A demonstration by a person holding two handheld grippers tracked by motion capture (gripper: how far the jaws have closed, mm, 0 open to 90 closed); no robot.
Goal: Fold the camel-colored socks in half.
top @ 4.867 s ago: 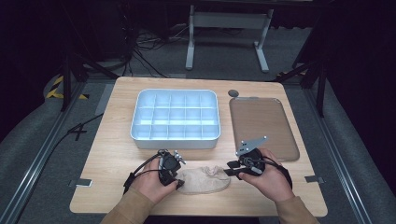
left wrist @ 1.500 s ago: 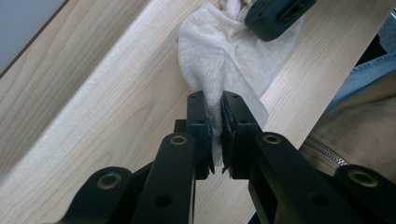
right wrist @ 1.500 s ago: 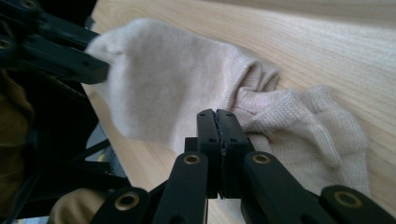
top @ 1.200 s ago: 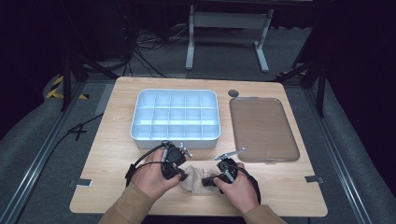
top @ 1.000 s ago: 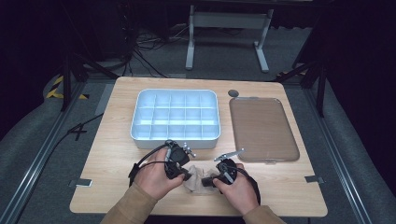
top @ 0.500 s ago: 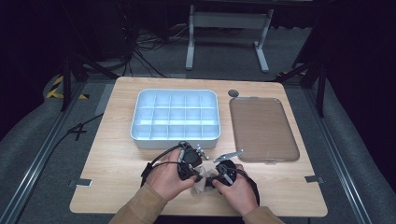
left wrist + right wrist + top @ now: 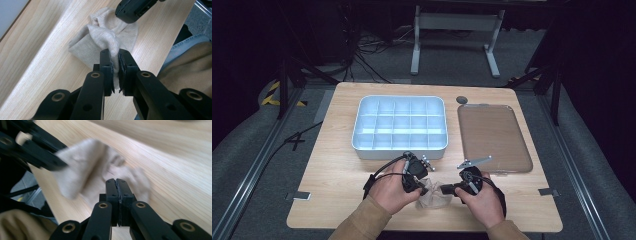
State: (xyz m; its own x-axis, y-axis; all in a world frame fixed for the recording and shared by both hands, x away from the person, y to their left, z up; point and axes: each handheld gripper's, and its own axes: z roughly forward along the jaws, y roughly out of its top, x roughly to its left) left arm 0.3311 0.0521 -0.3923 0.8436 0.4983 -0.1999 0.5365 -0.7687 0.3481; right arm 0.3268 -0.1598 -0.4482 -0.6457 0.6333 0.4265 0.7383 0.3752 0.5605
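A beige knitted cloth (image 7: 433, 197) lies bunched on the wooden table (image 7: 332, 175) near its front edge, between my two hands. My left gripper (image 7: 424, 189) is shut on a raised fold of the cloth (image 7: 100, 37), and fabric shows between its jaws (image 7: 114, 56). My right gripper (image 7: 443, 190) points left at the cloth's other side. Its jaws (image 7: 116, 181) are pressed together with no fabric visible between them, and the cloth (image 7: 82, 170) lies just beyond their tips. The right gripper (image 7: 132, 8) sits at the cloth's far edge in the left gripper view.
A white tray (image 7: 399, 152) with several compartments stands just behind the hands. A flat brown tray (image 7: 494, 137) lies to its right, with a small grey disc (image 7: 462, 100) behind it. The person's sleeves reach in over the table's front edge.
The left hand has carried its end of the cloth rightward, bunching the once flat cloth toward the right gripper. In the last half second the right hand has drawn a little to the right.
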